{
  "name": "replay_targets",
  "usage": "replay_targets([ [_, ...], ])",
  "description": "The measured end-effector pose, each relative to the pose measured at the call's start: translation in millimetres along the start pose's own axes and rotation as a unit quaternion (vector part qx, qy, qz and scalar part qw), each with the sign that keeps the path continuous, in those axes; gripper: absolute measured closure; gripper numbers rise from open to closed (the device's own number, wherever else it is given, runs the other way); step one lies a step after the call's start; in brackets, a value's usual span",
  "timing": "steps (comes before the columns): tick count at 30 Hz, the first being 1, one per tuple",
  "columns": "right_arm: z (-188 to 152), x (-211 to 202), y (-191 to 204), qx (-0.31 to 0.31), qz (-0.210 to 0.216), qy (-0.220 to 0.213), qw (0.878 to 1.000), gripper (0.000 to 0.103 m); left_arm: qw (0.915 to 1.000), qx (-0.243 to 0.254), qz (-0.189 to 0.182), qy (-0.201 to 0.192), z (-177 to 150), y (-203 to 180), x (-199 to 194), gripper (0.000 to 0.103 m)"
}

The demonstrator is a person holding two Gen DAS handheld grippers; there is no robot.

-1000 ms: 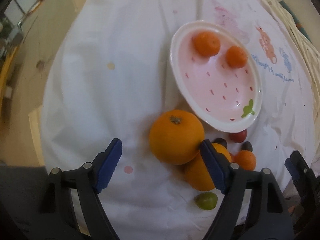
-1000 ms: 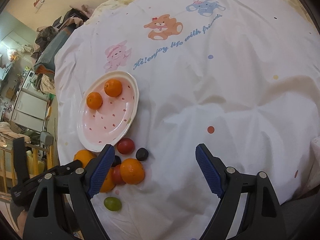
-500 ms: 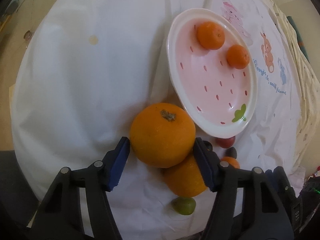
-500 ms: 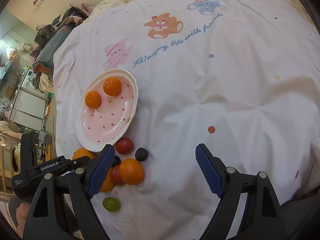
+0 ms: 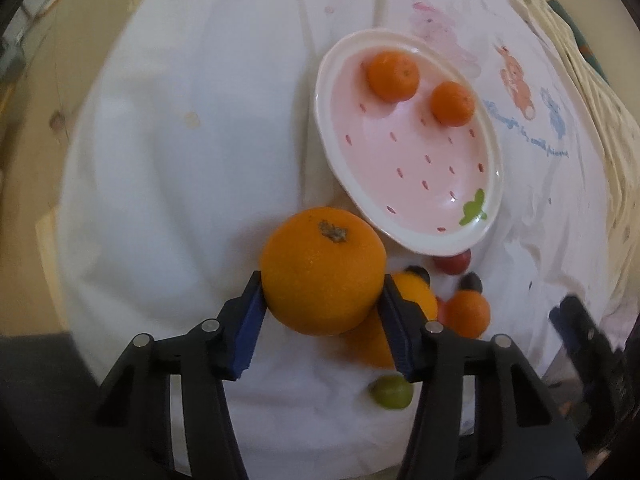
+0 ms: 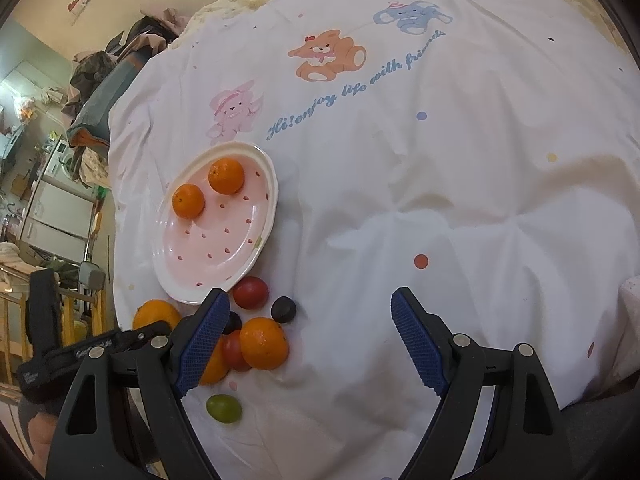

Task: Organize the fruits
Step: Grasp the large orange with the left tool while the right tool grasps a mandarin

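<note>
- Left gripper (image 5: pixel 322 306): jaws just closed in, blue pads clamped on large orange (image 5: pixel 322 270), near pink plate (image 5: pixel 490 160) edge.
- Right gripper (image 6: pixel 310 338): spread wide, empty, over white cloth (image 6: pixel 460 184).
- Two small oranges (image 5: pixel 393 76) on plate.

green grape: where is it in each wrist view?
Left wrist: green grape low and right of centre, just beside the left gripper's right finger, below the oranges.
Right wrist: grape low and left, on the cloth between the right gripper's fingers, nearer the left one.
Shared landmark: pink plate, above the grape in both.
</note>
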State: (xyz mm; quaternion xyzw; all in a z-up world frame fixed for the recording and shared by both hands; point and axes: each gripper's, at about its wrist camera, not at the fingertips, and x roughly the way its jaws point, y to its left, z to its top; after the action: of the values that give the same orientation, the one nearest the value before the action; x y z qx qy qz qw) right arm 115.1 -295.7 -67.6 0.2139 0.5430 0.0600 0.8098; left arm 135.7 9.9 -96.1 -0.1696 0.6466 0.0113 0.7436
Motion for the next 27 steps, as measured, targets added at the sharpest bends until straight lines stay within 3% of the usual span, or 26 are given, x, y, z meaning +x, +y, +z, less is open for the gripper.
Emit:
replay_targets([
  [6,1.2,-2.0,1.0,0.007,0.014,0.002,1.000,0.018,0.9961,0.071,0.034,-0.041,-10.3,-11.4,-40.2,0.053],
  [11,-0.4,5.2,7.1,-0.004,0.011,0.018,1.000,0.018,0.9921,0.102,0.046,-0.058,-16.6,-9.5,-50.9,0.053],
  [16,-7.3,26.8,10.5,0.007,0.052,0.083,0.995,0.019,0.9948,0.074,0.038,-0.059,-17.3,2.4,-44.0,0.053],
  [23,-14.2,56.6,35.0,-0.039,0.048,0.127,0.990,0.036,0.9957,0.060,0.029,-0.065,-14.4,7.1,-48.2,0.053],
  [27,-17.6,66.6,42.7,-0.051,0.041,0.133,0.989,0.037,0.9961,0.063,0.026,-0.056,-15.7,7.0,-46.3,0.053],
])
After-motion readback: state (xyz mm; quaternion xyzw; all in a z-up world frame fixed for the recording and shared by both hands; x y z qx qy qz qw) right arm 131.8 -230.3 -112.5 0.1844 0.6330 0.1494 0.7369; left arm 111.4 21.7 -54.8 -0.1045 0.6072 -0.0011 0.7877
